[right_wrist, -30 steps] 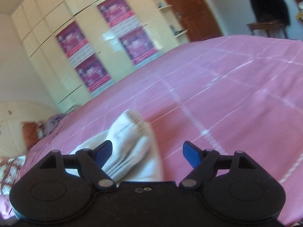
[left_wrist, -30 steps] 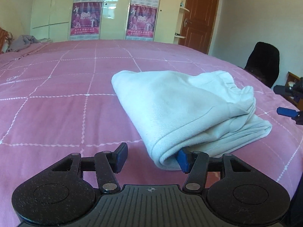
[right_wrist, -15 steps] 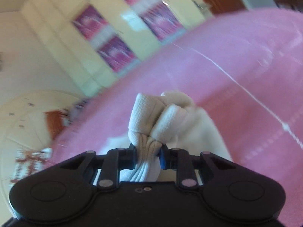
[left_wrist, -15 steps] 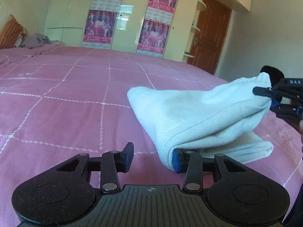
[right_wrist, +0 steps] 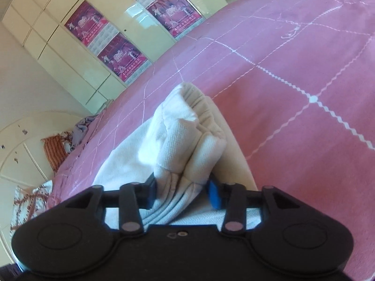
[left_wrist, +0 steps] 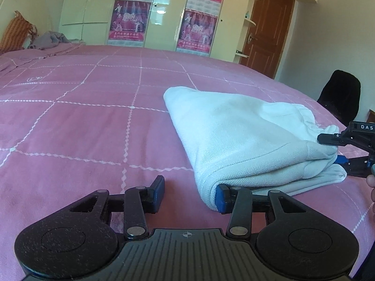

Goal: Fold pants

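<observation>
The white pants (left_wrist: 236,135) lie folded in a thick bundle on the pink bedspread (left_wrist: 93,121). My left gripper (left_wrist: 188,193) is open; its right finger is tucked under the near fold of the bundle, its left finger is over bare bedspread. My right gripper (right_wrist: 181,193) has its jaws partly open around the bunched waistband end of the pants (right_wrist: 185,145), with cloth between the pads. The right gripper (left_wrist: 337,149) also shows in the left wrist view at the bundle's right end.
A cream wardrobe with purple posters (left_wrist: 199,16) stands beyond the bed. A brown door (left_wrist: 267,28) is at the far right, a black chair (left_wrist: 339,96) beside the bed. Pillows and a grey cloth (left_wrist: 46,39) lie at the far left.
My right gripper shut on the waistband end and lifted it, then lowered it onto the bundle, and its jaws have now parted. My left gripper has stayed open at the near fold.
</observation>
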